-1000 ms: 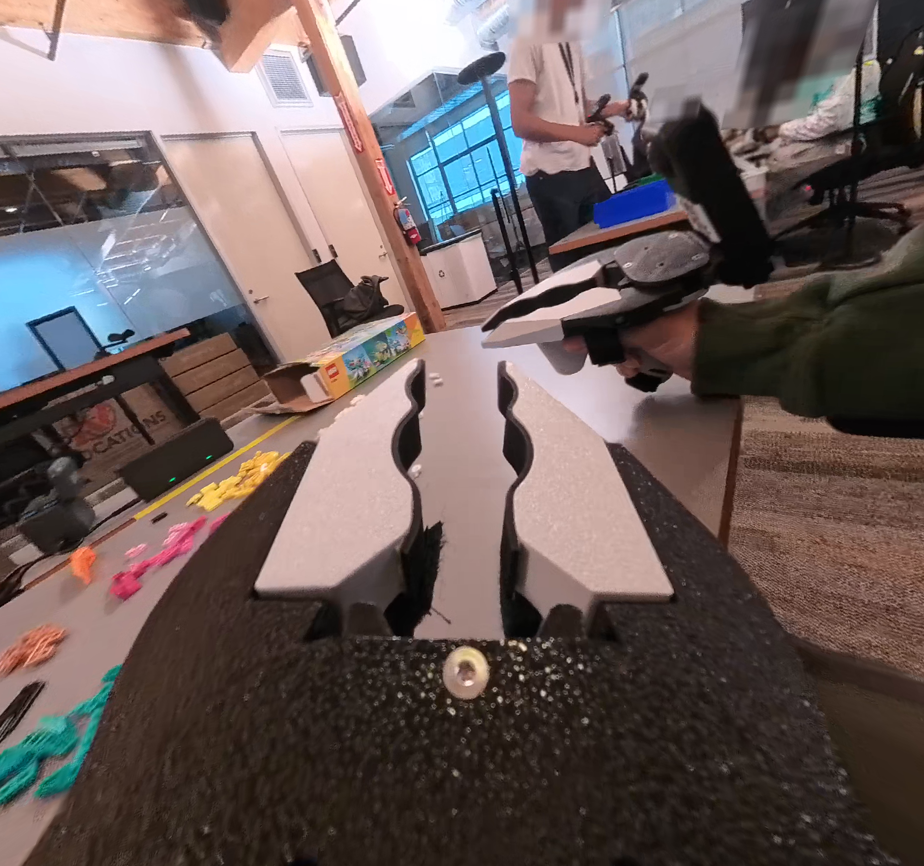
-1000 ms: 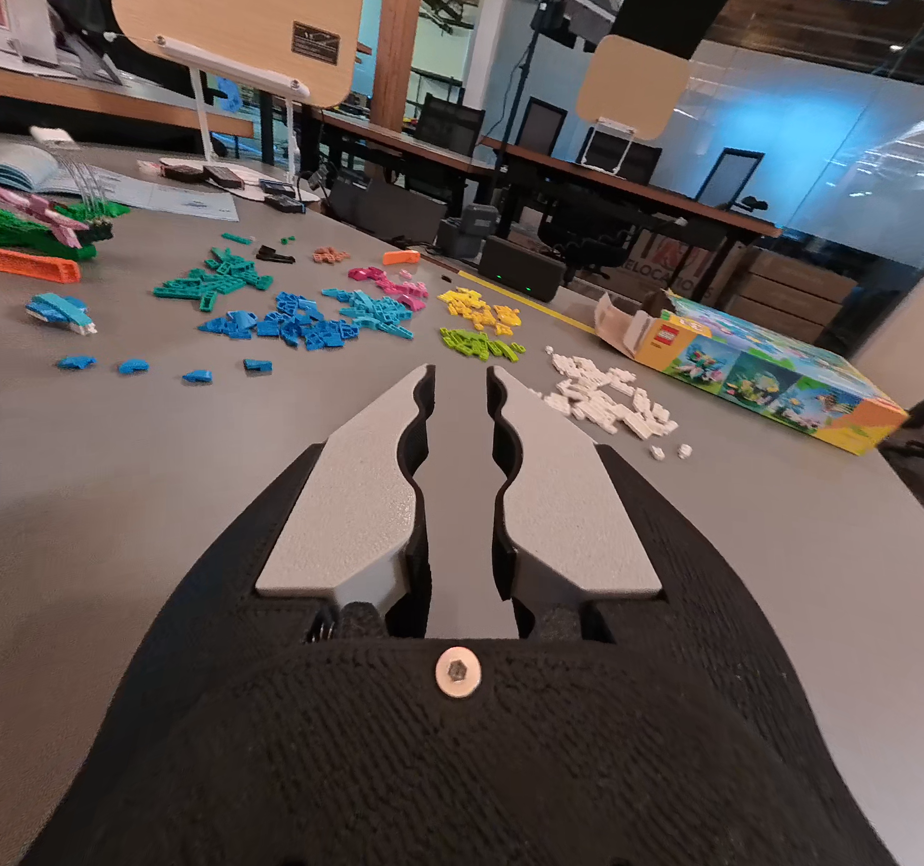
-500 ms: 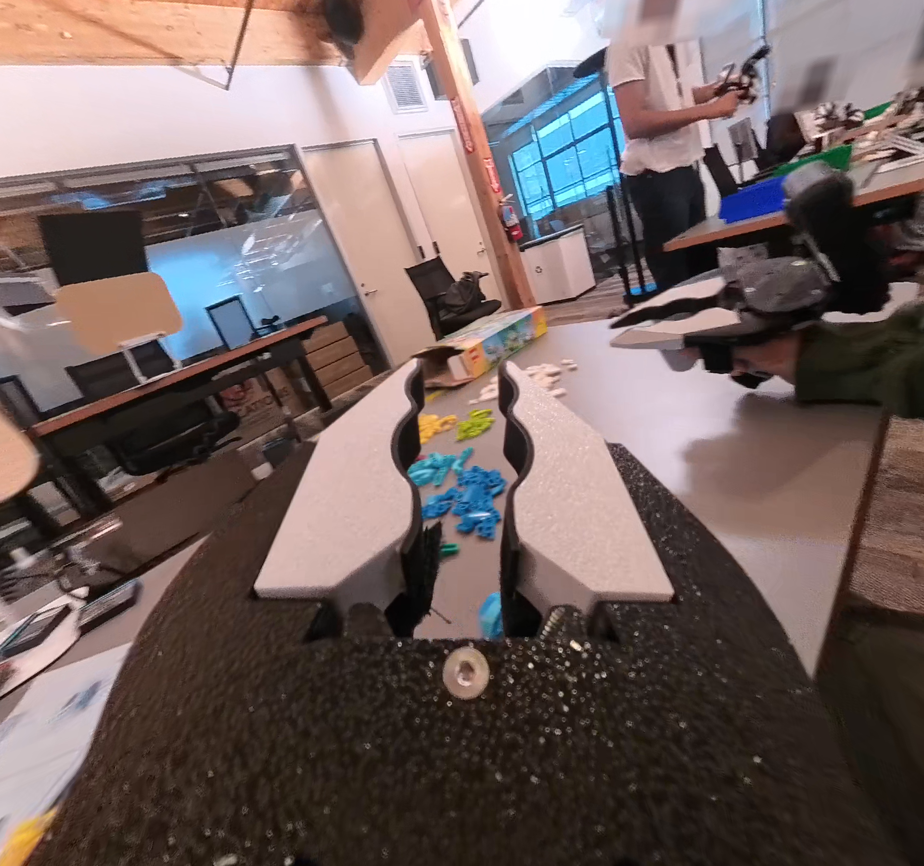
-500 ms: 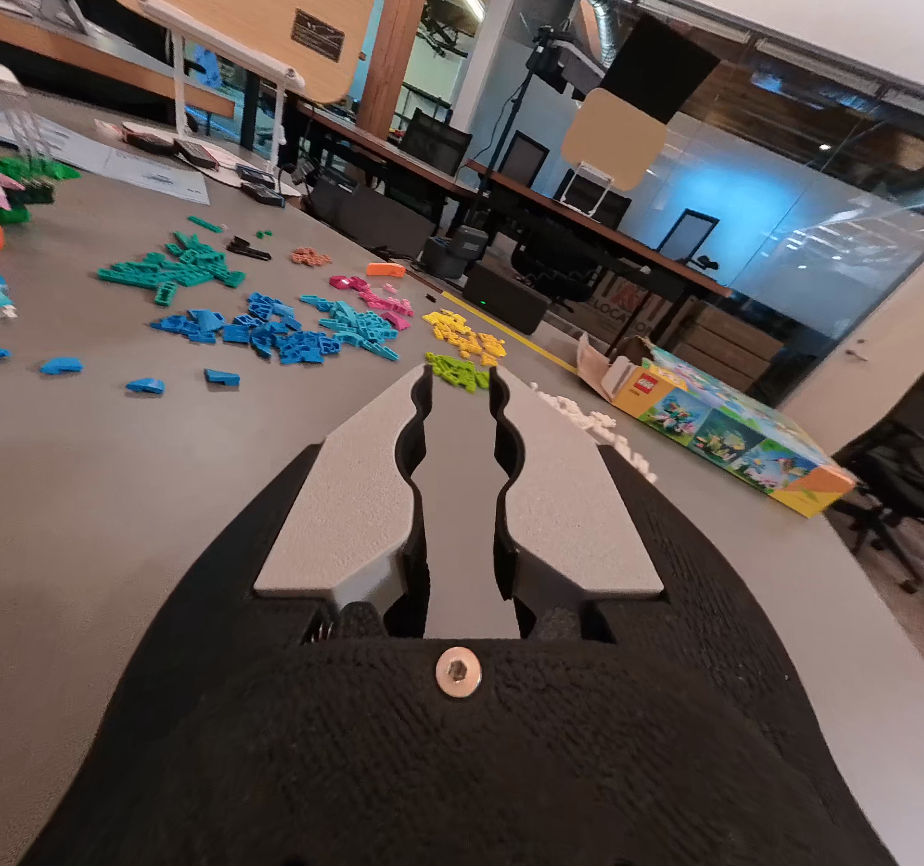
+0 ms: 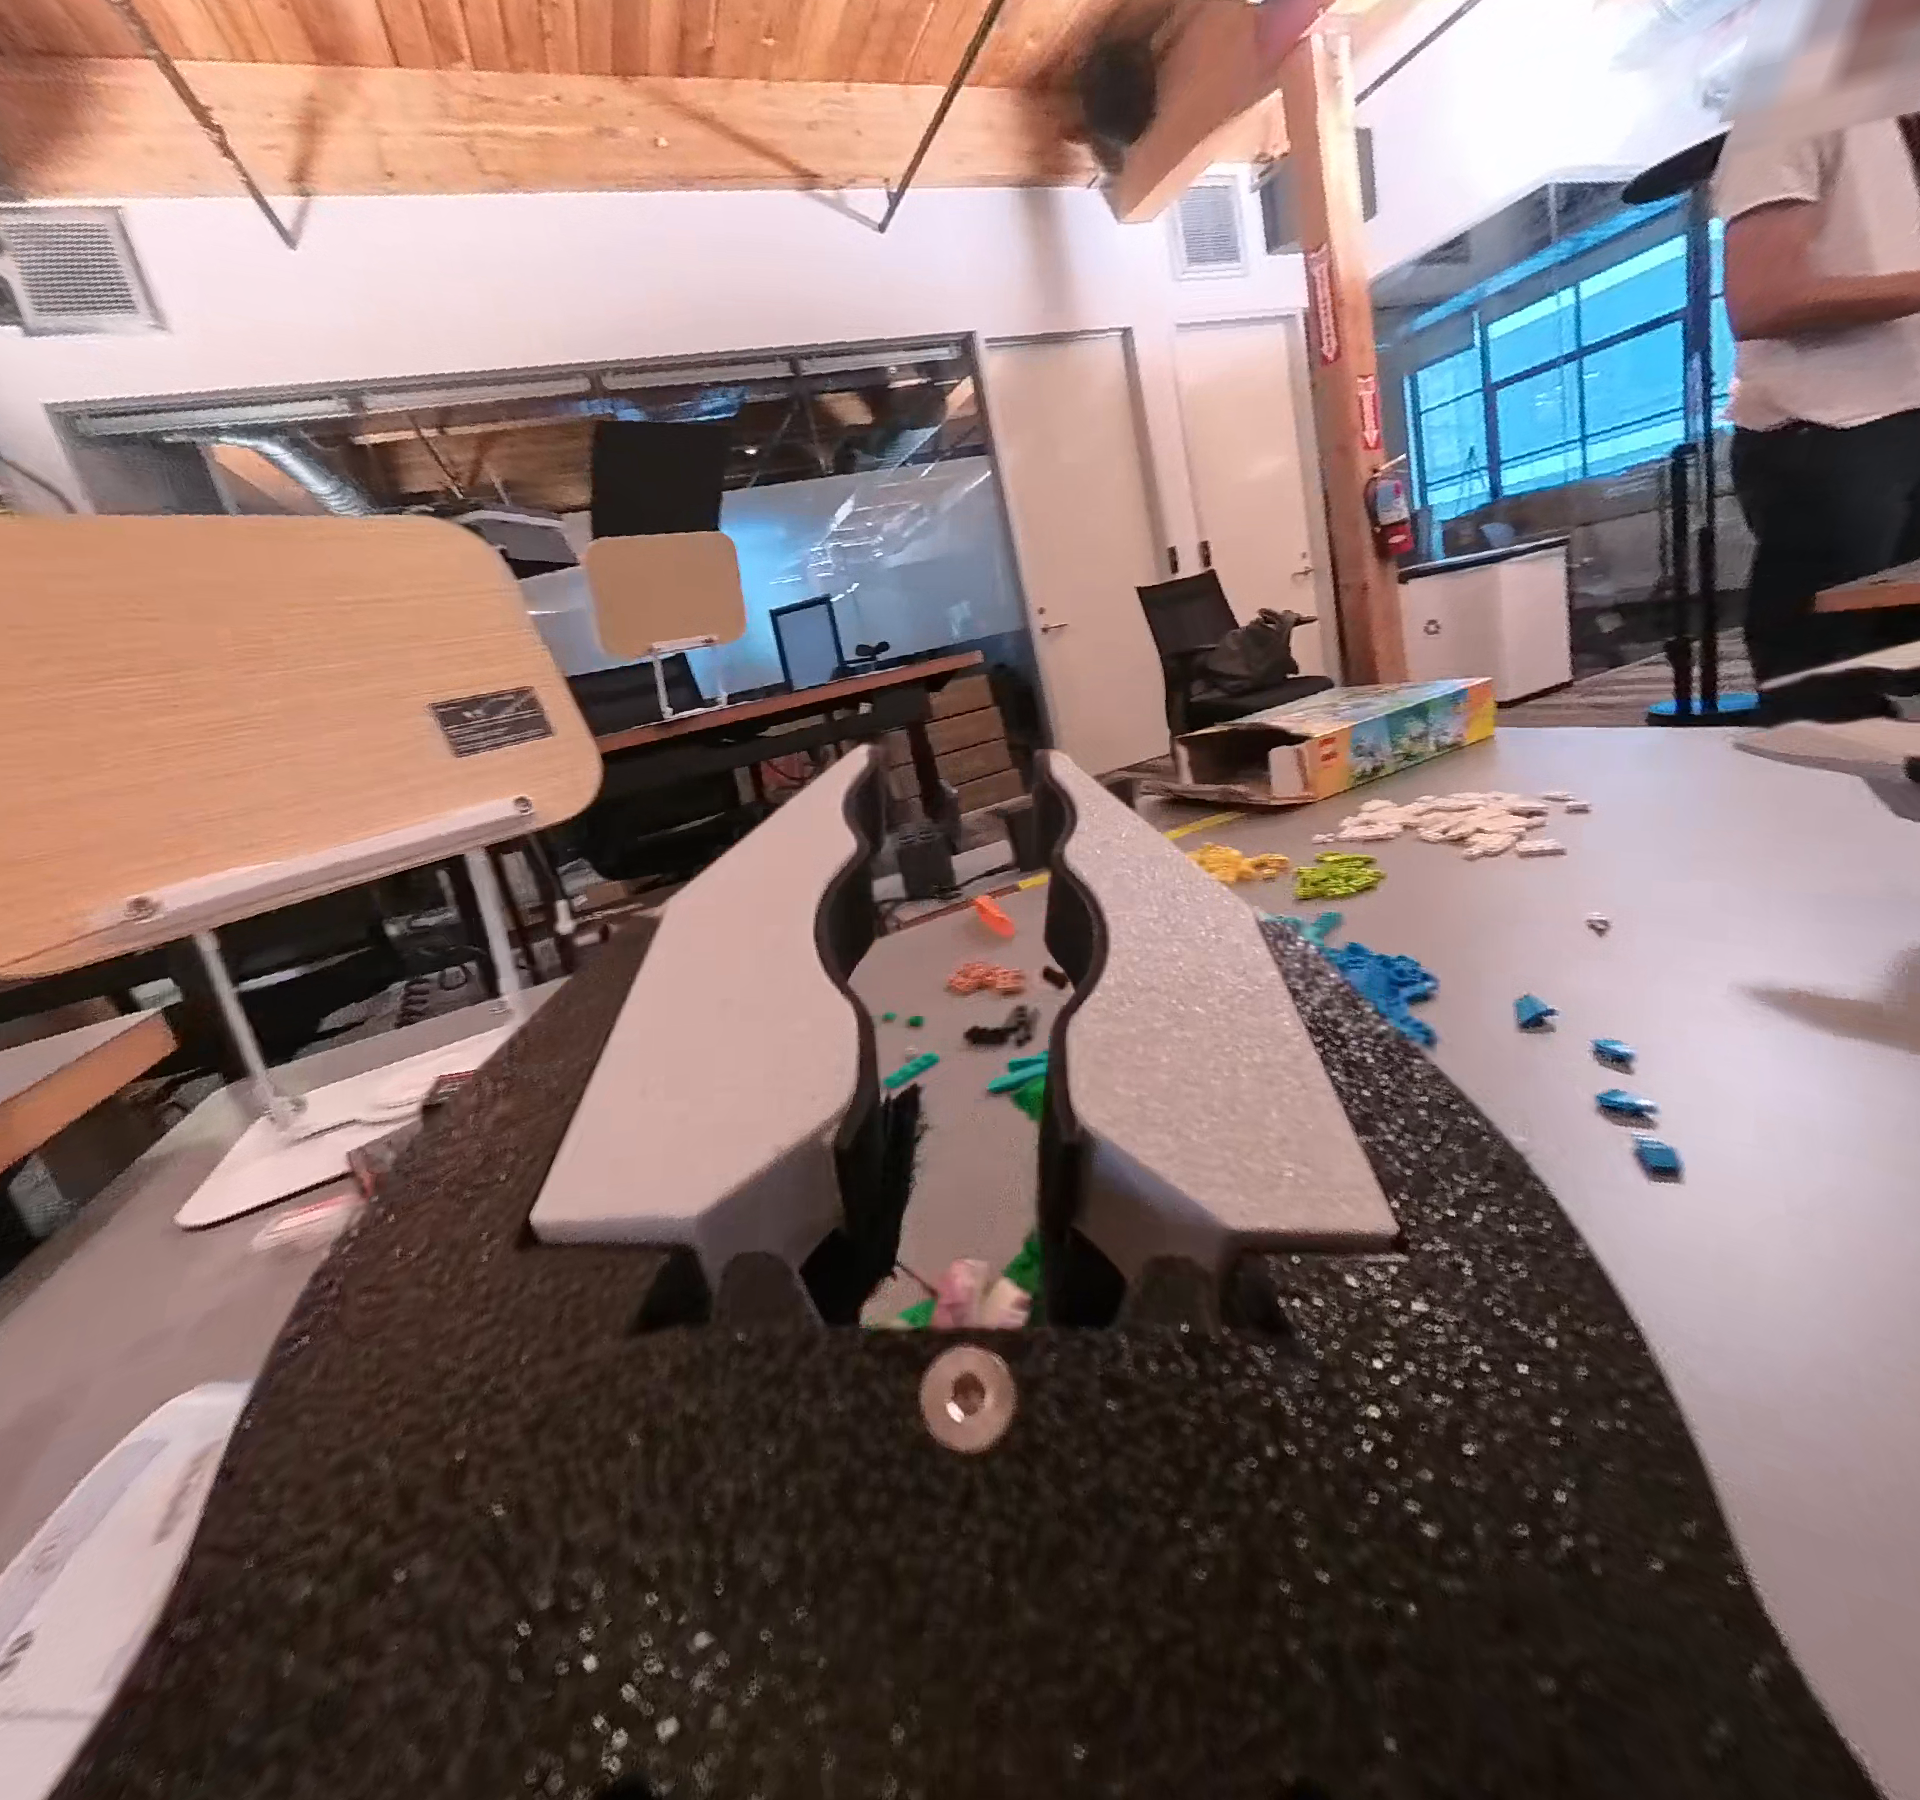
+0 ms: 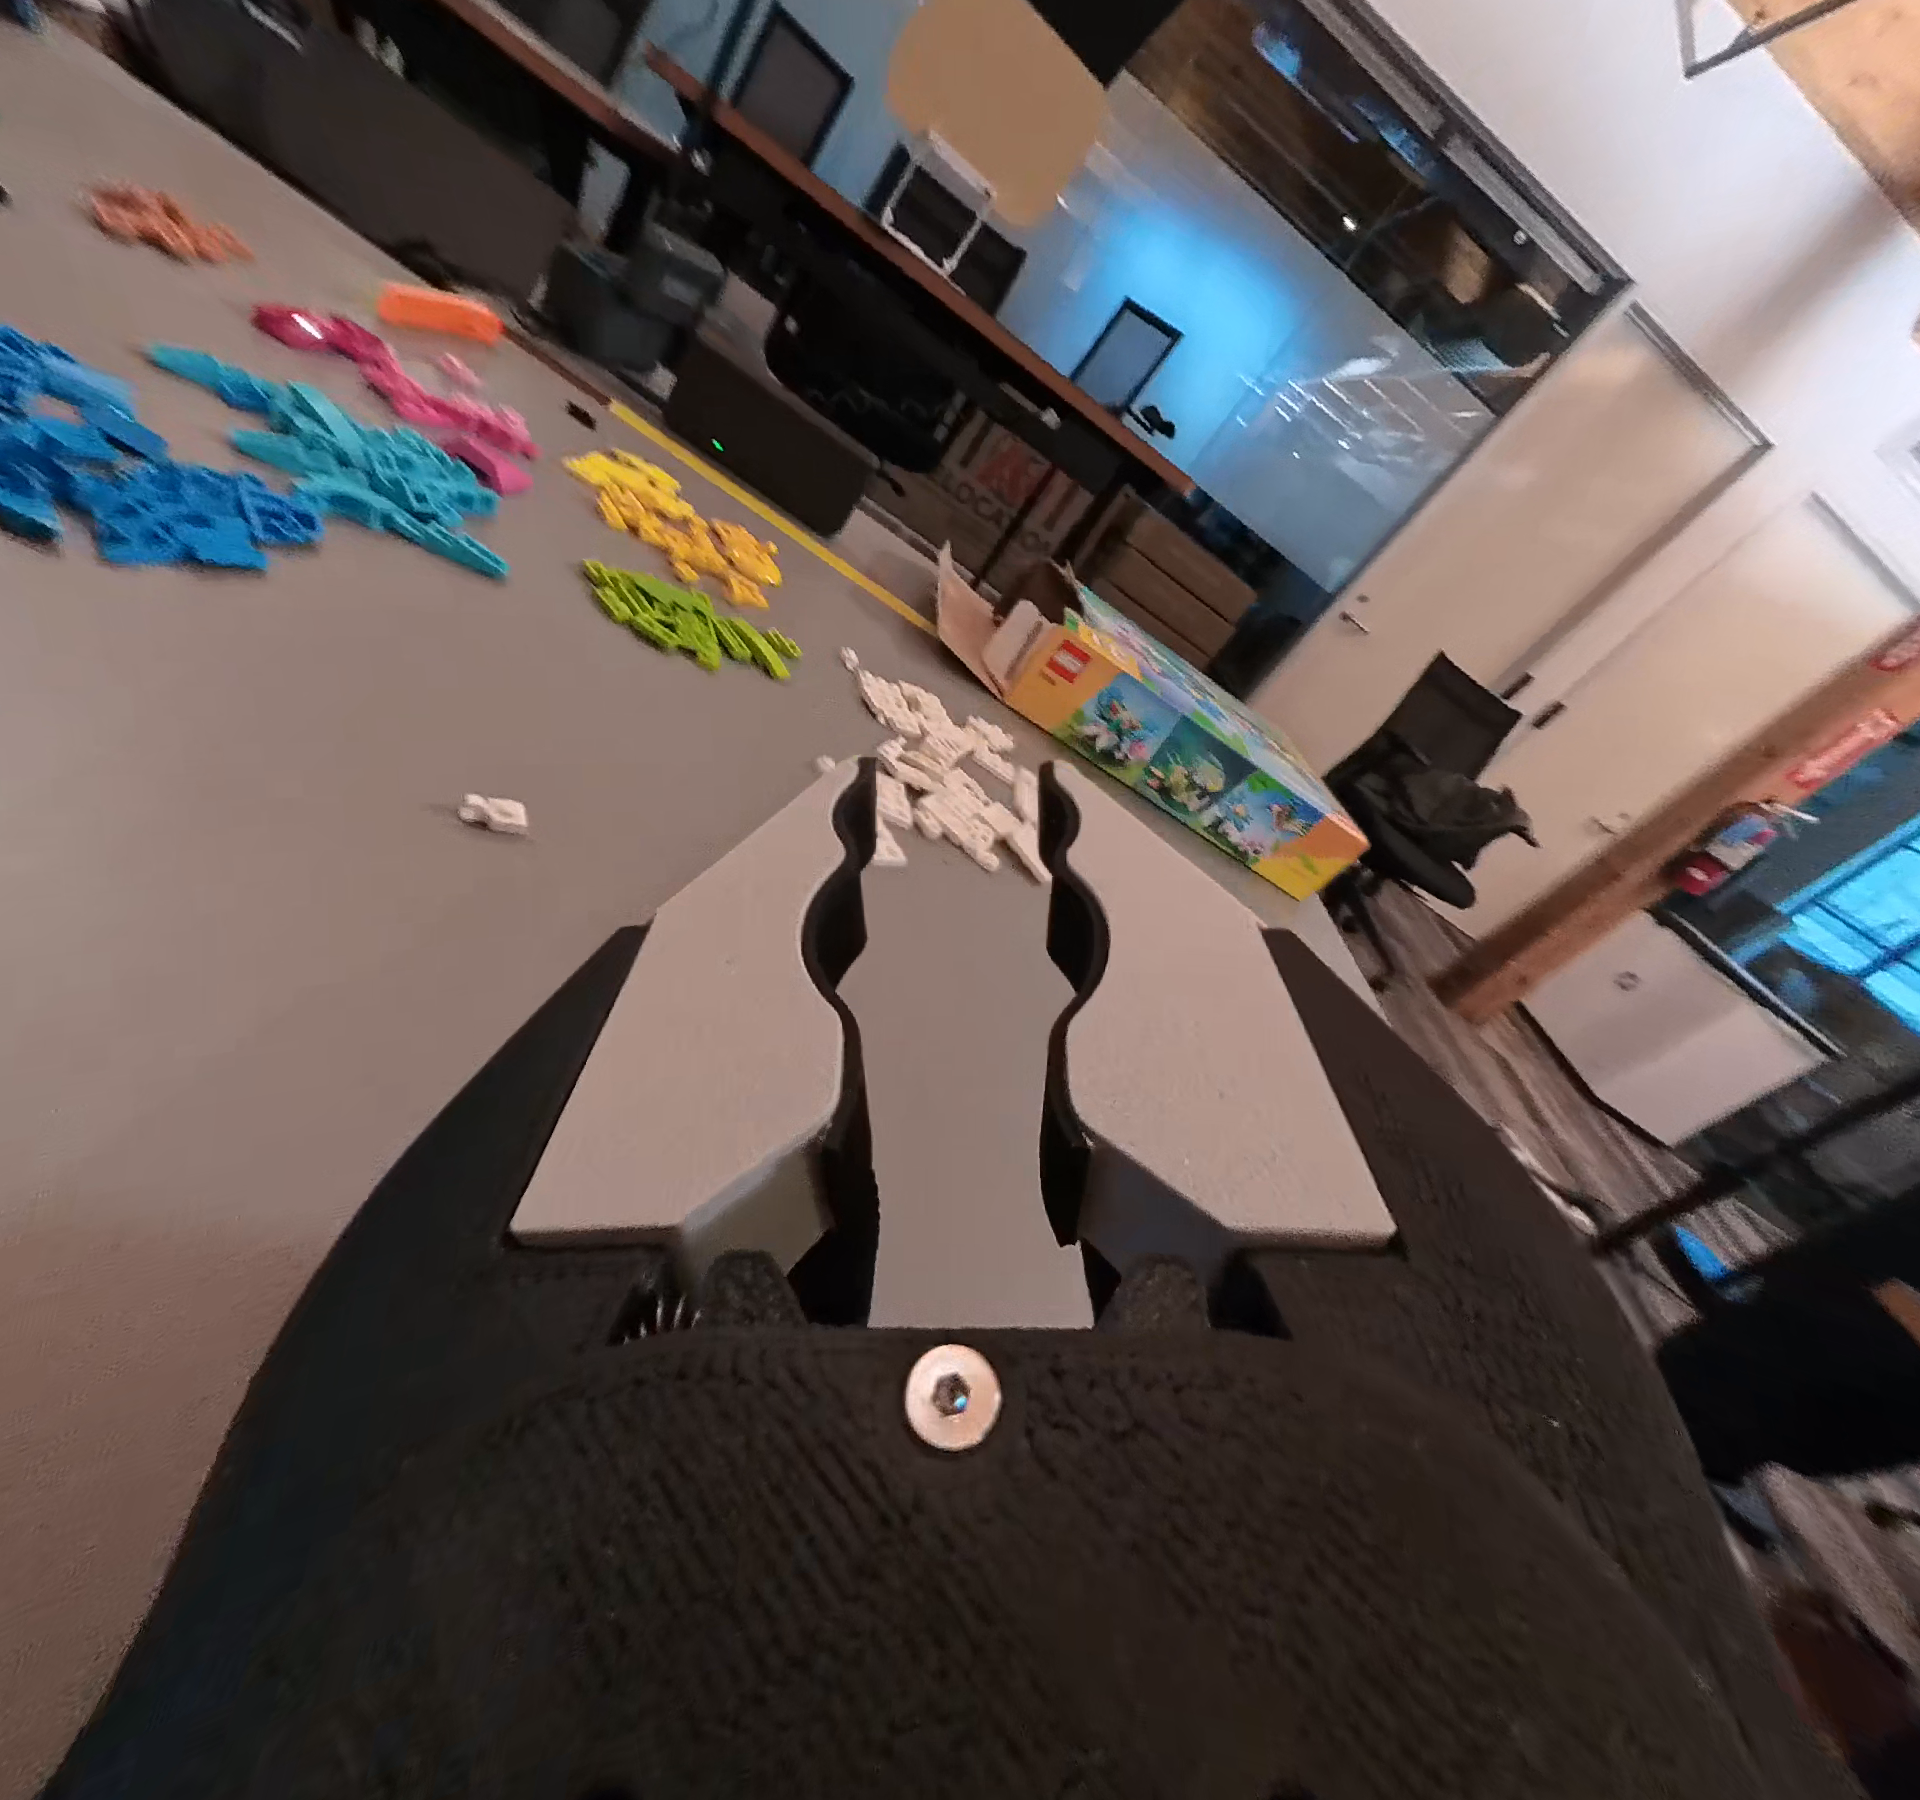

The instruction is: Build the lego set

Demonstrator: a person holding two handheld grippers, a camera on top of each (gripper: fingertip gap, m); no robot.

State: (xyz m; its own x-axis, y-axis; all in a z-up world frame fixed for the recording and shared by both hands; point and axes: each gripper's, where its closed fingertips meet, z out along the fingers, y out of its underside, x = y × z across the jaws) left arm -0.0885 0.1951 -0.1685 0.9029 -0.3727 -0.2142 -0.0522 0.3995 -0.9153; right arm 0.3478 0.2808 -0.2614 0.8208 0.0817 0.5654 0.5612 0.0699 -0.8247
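Observation:
Lego pieces lie sorted by colour on the grey table (image 6: 260, 867). My left gripper (image 5: 954, 774) is open and empty above the table, pointing over green pieces (image 5: 1023, 1075) and black pieces (image 5: 1003, 1028); a pink and green build (image 5: 966, 1288) shows under its jaws. My right gripper (image 6: 948, 779) is open and empty, its tips just short of the white pile (image 6: 951, 794). Blue pieces (image 6: 135, 503), yellow pieces (image 6: 686, 529) and lime pieces (image 6: 686, 618) lie to its left. The white pile also shows in the left wrist view (image 5: 1455, 820).
The open lego box (image 6: 1164, 742) lies at the far table edge, also in the left wrist view (image 5: 1340, 737). A wooden panel on a white stand (image 5: 239, 701) is on the left. A person (image 5: 1829, 348) stands at the right. One loose white piece (image 6: 494, 812) lies apart. My right fingertips sit around 45 centimeters from my left ones. About 10 centimeters separates my right fingertips from the loose white piece (image 6: 494, 812).
My left gripper has swung left, from facing the right gripper and the box to facing the green and black pieces. My right gripper has turned right and moved up to the white pile.

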